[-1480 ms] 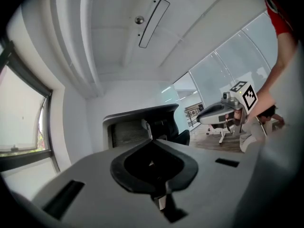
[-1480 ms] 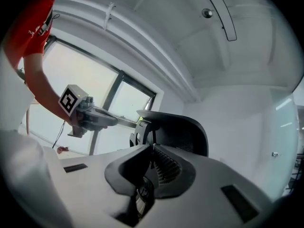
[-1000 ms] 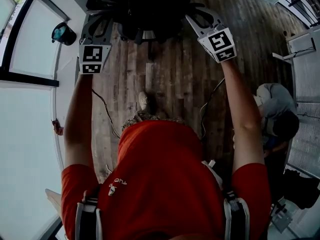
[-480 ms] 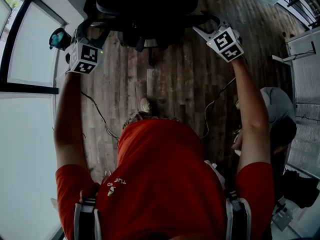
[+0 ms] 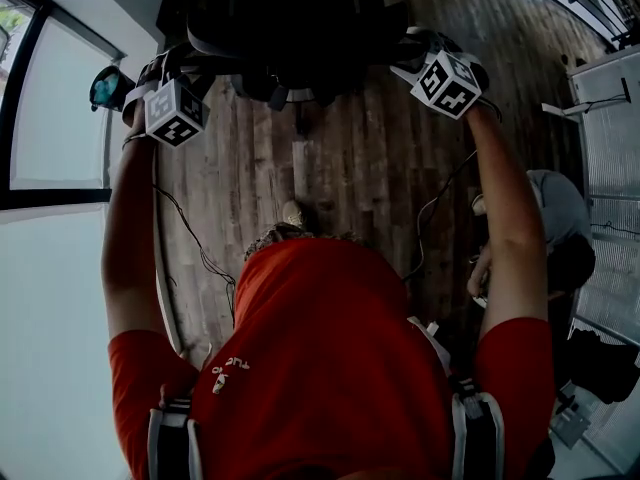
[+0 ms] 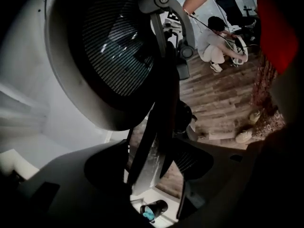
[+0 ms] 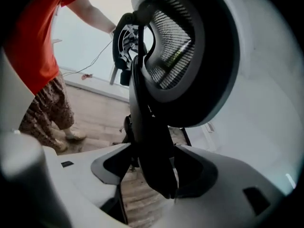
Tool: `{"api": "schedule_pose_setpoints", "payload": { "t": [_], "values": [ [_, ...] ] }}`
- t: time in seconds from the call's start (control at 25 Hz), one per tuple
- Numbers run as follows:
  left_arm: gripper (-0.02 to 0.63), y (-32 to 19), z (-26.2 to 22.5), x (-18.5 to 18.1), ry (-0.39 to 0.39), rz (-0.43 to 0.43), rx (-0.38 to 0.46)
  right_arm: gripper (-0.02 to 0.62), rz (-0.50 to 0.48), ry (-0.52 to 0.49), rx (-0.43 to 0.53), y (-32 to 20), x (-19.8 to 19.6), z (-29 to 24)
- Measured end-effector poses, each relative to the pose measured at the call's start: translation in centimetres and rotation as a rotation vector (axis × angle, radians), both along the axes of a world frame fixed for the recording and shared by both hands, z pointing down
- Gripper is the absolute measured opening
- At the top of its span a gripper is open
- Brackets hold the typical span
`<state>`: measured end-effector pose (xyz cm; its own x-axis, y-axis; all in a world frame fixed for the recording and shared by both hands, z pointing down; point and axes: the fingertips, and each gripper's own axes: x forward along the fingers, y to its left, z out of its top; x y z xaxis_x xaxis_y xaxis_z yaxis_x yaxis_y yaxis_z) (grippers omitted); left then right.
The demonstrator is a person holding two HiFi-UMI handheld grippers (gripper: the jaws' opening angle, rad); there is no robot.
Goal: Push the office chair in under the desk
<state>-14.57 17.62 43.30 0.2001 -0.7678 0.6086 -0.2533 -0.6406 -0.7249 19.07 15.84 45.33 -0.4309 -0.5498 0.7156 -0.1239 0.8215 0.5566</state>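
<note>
The office chair (image 5: 300, 28) stands on the wooden floor (image 5: 340, 158) straight ahead of us, its mesh back toward us. We cannot make out the desk for sure. The left tongs (image 5: 168, 66) and right tongs (image 5: 412, 56) have just been opening and gape wide, each straddling a side rim of that back without pinching it. We should close both evenly, then push level and together, so the chair rolls straight rather than swivelling.

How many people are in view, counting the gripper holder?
2: the red-shirted person behind the black mesh office chair, and a grey-clad person crouching on the wooden floor at the head view's right. Others may be hidden.
</note>
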Motion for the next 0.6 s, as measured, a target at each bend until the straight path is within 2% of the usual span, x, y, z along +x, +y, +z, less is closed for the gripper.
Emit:
{"api": "schedule_pose_setpoints", "payload": {
  "t": [0.16, 0.4, 0.44, 0.48, 0.6],
  "values": [
    [0.282, -1.1, 1.7, -0.8, -0.049, 0.003, -0.036, 0.273, -0.012, 0.077, -0.030, -0.7, -0.3, 1.6],
    [0.281, -2.5, 3.4, -0.3, -0.069, 0.046, -0.045, 0.272, -0.016, 0.136, -0.043, -2.2, -0.8, 3.4],
    [0.271, -2.8, 3.3, -0.2, -0.063, 0.051, -0.028, 0.268, -0.020, 0.139, -0.032, -2.4, -0.8, 3.4],
    [0.234, -3.0, 3.1, -0.1, -0.054, 0.054, -0.007, 0.267, -0.027, 0.140, -0.020, -2.7, -0.8, 3.3],
    [0.178, -3.4, 2.6, 0.1, -0.049, 0.071, 0.032, 0.208, -0.062, 0.155, 0.017, -3.0, -0.7, 3.2]
  ]
}}
